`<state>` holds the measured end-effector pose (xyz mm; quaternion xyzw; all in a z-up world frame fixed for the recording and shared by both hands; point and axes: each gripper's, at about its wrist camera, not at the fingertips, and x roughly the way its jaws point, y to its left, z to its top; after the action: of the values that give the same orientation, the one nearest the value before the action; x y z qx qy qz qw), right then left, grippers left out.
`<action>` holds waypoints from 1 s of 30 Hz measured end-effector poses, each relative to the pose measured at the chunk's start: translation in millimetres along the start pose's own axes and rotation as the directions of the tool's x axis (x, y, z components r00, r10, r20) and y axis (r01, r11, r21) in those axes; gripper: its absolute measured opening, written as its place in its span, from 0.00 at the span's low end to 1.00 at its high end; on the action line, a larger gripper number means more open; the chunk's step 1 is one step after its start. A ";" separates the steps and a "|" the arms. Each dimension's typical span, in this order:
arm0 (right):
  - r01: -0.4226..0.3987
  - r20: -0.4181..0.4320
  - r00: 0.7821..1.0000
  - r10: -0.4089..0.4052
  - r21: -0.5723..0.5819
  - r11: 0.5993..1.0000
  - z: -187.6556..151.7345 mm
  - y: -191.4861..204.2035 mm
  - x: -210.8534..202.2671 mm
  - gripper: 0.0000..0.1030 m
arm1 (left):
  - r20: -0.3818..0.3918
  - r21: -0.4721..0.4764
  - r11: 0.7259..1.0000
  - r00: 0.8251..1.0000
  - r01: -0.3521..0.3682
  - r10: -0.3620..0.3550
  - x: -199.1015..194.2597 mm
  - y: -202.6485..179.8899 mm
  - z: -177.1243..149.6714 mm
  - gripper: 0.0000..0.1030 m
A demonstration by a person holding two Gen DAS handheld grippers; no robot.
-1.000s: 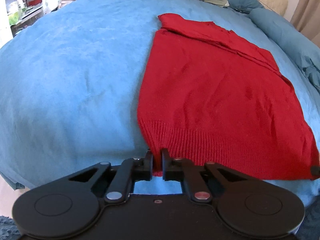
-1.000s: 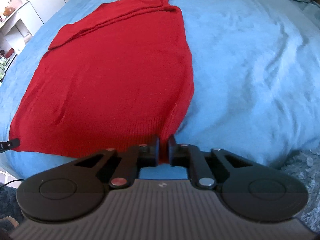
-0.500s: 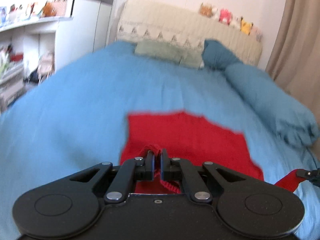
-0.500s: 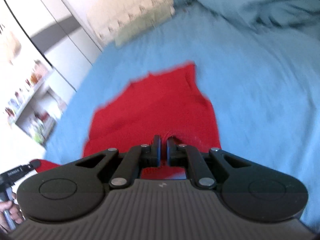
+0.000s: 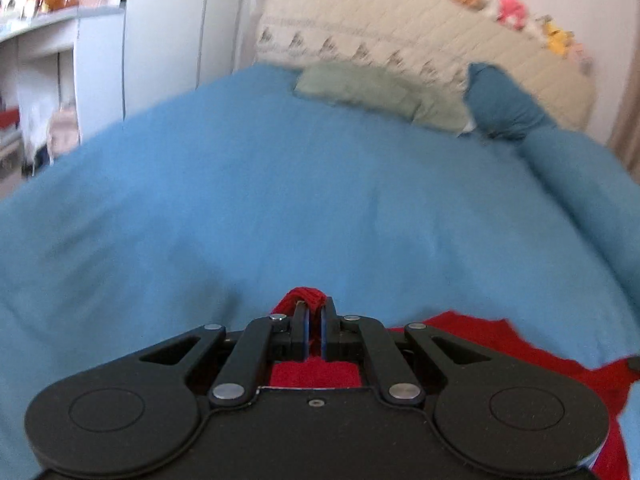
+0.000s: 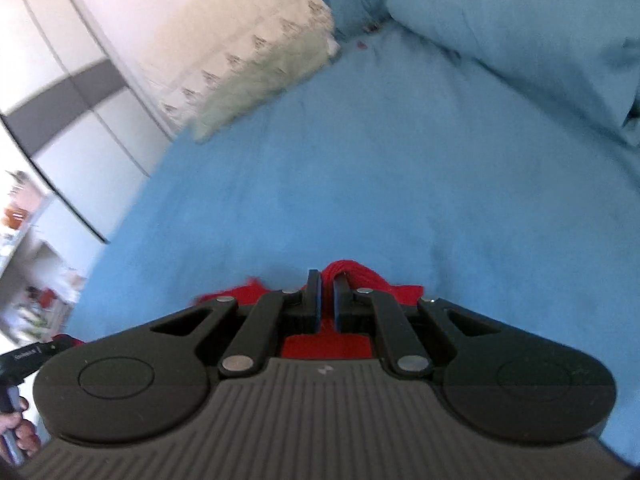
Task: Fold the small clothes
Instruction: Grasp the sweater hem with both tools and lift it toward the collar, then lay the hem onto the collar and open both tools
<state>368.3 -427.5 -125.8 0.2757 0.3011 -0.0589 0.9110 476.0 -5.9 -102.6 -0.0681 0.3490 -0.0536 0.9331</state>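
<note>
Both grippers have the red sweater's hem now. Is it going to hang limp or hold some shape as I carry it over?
Probably limp: the red knit sweater bunches into a soft lump past the left gripper, and likewise at the right gripper. The span between the two grips will likely sag. The knit looks grippy, so slipping seems unlikely with the jaws closed on it.

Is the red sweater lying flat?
No. Both claws, left and right, pinch the red knitted sweater bunched up above the blue bedspread.
</note>
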 end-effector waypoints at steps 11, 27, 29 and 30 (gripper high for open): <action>0.104 -0.083 0.991 -0.107 -0.044 0.994 -0.6 -15.1 72.5 0.20 | -0.133 -0.007 0.996 0.987 -0.088 0.086 56.7 3.5 3.2 0.10; 0.090 -0.030 0.993 -0.114 -0.427 0.900 -63.4 55.5 -5.5 1.00 | -0.187 0.183 0.981 0.977 -0.068 0.103 -24.0 -33.1 -55.4 1.00; 0.081 -0.060 0.990 -0.124 -0.472 0.878 -83.8 59.9 -2.5 1.00 | -0.210 0.216 0.975 0.972 -0.057 0.103 -24.5 -35.9 -73.7 1.00; 0.076 -0.071 0.989 -0.126 -0.486 0.871 -92.3 60.5 -1.3 1.00 | -0.211 0.232 0.971 0.972 -0.053 0.103 -23.9 -37.4 -79.2 1.00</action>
<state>336.2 -327.1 -158.4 0.0266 0.3657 -0.0156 0.9302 404.0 -46.3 -140.3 0.0581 0.4449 -0.0630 0.8915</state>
